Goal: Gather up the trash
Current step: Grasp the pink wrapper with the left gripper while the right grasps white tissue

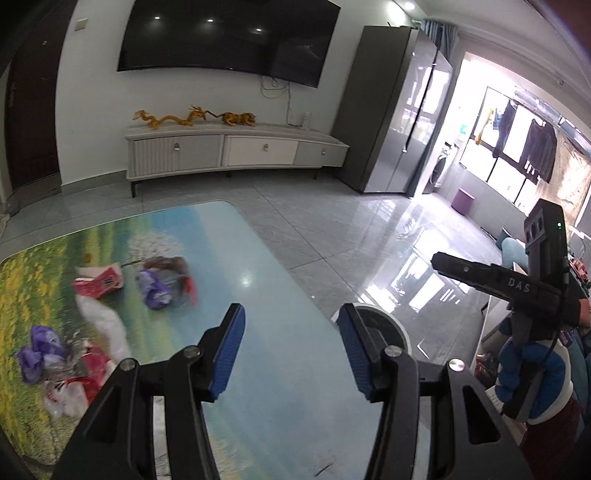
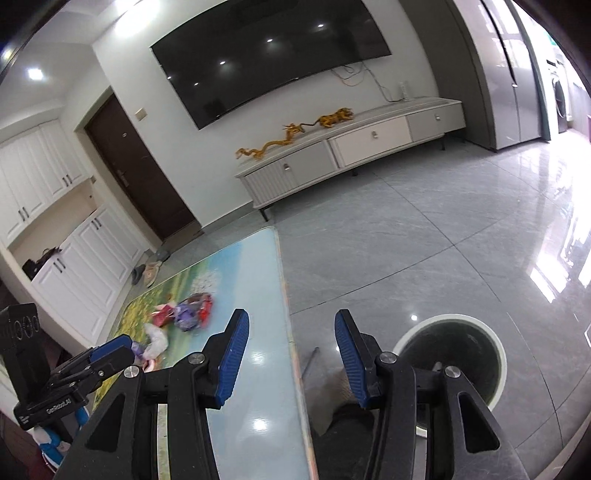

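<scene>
Crumpled trash lies on the low table with a meadow print. A purple and red wrapper bundle sits beside a red carton, with white tissue below them. More purple and red wrappers lie at the left edge. My left gripper is open and empty above the table's right part. My right gripper is open and empty over the table's right edge. A round white bin with a dark inside stands on the floor to the right. The same trash shows in the right wrist view.
A white TV cabinet with gold dragon figures stands under a wall TV. A grey fridge is at the right. The floor is glossy grey tile. Slippers lie by white cupboards.
</scene>
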Demonstrator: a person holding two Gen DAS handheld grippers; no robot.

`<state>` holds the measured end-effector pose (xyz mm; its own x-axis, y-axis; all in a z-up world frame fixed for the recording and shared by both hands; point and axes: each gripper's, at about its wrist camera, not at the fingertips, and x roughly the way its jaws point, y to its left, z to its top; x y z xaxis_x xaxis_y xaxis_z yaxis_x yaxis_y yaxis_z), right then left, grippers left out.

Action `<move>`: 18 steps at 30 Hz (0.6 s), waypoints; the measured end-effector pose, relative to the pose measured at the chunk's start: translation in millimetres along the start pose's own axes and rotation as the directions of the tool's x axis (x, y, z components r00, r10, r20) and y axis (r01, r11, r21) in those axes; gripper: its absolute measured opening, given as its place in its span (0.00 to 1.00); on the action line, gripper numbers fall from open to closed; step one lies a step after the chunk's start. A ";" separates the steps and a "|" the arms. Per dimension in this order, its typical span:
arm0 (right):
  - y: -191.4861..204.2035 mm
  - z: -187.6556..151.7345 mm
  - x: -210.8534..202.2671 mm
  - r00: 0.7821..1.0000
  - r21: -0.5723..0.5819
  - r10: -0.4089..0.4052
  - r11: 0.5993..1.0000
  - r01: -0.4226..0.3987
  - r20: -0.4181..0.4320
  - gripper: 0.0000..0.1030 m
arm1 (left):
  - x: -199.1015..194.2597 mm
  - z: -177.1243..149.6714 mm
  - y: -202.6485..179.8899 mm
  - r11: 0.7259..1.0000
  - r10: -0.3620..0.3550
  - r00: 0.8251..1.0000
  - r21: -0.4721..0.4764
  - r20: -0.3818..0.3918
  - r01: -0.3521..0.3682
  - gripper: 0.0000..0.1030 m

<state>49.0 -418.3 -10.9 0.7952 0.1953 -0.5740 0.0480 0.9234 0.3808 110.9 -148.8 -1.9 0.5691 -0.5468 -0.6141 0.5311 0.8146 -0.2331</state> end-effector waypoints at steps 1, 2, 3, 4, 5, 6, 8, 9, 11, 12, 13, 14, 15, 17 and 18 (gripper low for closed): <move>12.5 -1.7 3.7 1.000 -0.020 0.021 1.000 -0.022 -0.013 0.45 | -6.9 -4.4 12.4 1.000 0.017 1.000 -0.016 0.007 -0.017 0.49; 22.6 -4.4 6.7 0.999 -0.036 0.040 0.998 -0.041 -0.027 0.45 | -14.4 -9.2 25.5 0.999 0.036 0.999 -0.038 0.011 -0.036 0.49; 34.3 -8.1 10.8 0.997 -0.055 0.061 0.996 -0.064 -0.044 0.45 | -21.0 -14.8 39.0 0.997 0.054 0.998 -0.057 0.011 -0.054 0.49; 45.2 -11.6 16.0 0.995 -0.072 0.081 0.994 -0.085 -0.063 0.45 | -26.0 -19.5 49.9 0.995 0.071 0.997 -0.072 0.011 -0.070 0.49; 56.0 -15.1 21.9 0.991 -0.087 0.101 0.990 -0.108 -0.083 0.45 | -31.8 -25.7 63.1 0.992 0.089 0.996 -0.086 0.010 -0.088 0.49; 66.4 -19.4 29.1 0.986 -0.098 0.125 0.986 -0.135 -0.107 0.45 | -35.3 -29.3 76.2 0.989 0.110 0.994 -0.103 0.005 -0.109 0.49; 83.2 -26.1 43.3 0.975 -0.107 0.162 0.978 -0.179 -0.152 0.45 | -38.7 -35.9 98.5 0.981 0.133 0.991 -0.139 -0.011 -0.133 0.49; 91.8 -30.6 51.8 0.967 -0.112 0.180 0.973 -0.202 -0.178 0.45 | -39.4 -37.5 110.1 0.977 0.144 0.989 -0.155 -0.021 -0.145 0.49; 105.0 -40.4 68.2 0.947 -0.113 0.218 0.962 -0.250 -0.234 0.45 | -36.6 -39.4 126.7 0.970 0.159 0.986 -0.178 -0.040 -0.164 0.49; 111.6 -46.8 73.7 0.937 -0.111 0.234 0.956 -0.270 -0.260 0.45 | -33.2 -40.3 132.5 0.968 0.164 0.985 -0.183 -0.054 -0.171 0.49; 116.3 -52.0 82.4 0.925 -0.105 0.248 0.952 -0.288 -0.287 0.45 | -28.1 -40.6 139.4 0.967 0.167 0.983 -0.185 -0.070 -0.178 0.49; 120.1 -58.0 91.0 0.912 -0.095 0.263 0.947 -0.305 -0.314 0.45 | -22.7 -41.4 145.1 0.964 0.173 0.981 -0.188 -0.087 -0.186 0.49; 123.4 -65.5 97.8 0.900 -0.085 0.276 0.943 -0.321 -0.339 0.45 | -14.9 -40.7 149.3 0.962 0.175 0.979 -0.193 -0.104 -0.193 0.49; 130.0 -77.9 112.2 0.872 -0.064 0.301 0.934 -0.351 -0.387 0.45 | 0.1 -41.2 157.6 0.959 0.177 0.974 -0.199 -0.143 -0.203 0.49; 134.2 -83.2 120.1 0.857 -0.055 0.311 0.930 -0.364 -0.411 0.45 | 6.1 -42.4 162.0 0.956 0.186 0.969 -0.197 -0.160 -0.216 0.49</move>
<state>100.7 -243.4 -89.0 0.4480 0.5902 -0.6716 -0.2782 0.8059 0.5226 173.9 -11.9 -75.3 0.5505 -0.3473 -0.7591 0.2610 0.9354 -0.2387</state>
